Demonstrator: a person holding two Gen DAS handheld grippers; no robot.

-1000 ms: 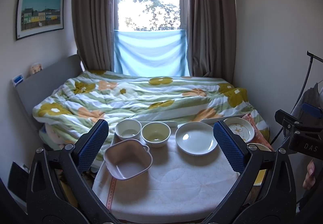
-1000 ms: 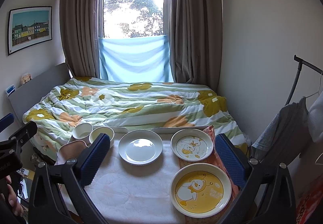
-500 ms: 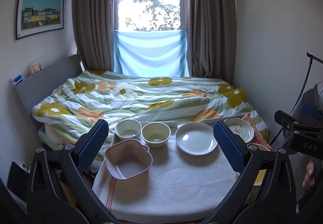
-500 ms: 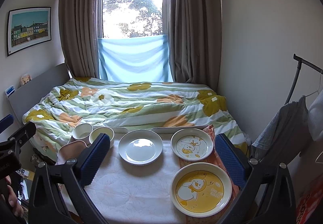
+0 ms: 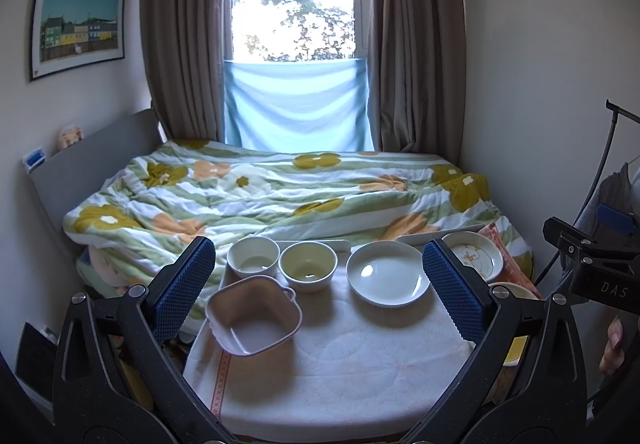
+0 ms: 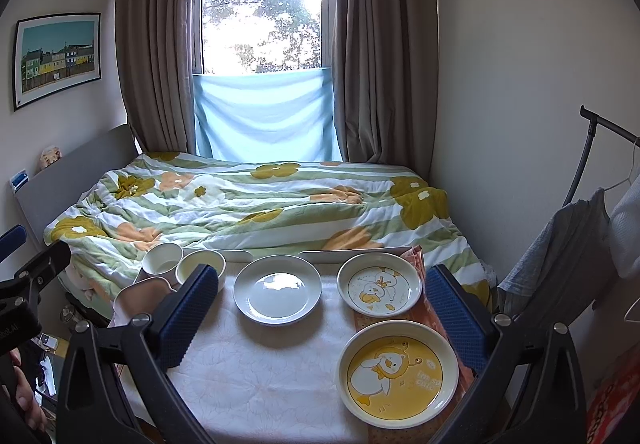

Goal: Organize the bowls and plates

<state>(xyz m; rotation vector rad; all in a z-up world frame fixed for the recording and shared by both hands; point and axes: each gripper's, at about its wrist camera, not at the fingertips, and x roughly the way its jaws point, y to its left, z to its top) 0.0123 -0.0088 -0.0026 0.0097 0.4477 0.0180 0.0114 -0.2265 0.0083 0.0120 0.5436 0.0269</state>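
On the white cloth-covered table [image 5: 340, 372] stand a pink square bowl [image 5: 253, 318], a white bowl [image 5: 253, 256], a yellowish bowl [image 5: 308, 266], a plain white plate [image 5: 387, 279] and a small duck plate [image 5: 474, 255]. The right wrist view shows the white plate [image 6: 277, 295], the small duck plate [image 6: 379, 289] and a large yellow duck plate [image 6: 397, 371]. My left gripper [image 5: 320, 292] is open and empty, above the near table. My right gripper [image 6: 324, 320] is open and empty, back from the plates.
A bed with a flowered quilt [image 5: 280, 196] lies right behind the table. A clothes rack with garments [image 6: 592, 228] stands at the right. The window and curtains [image 6: 264, 44] are at the back.
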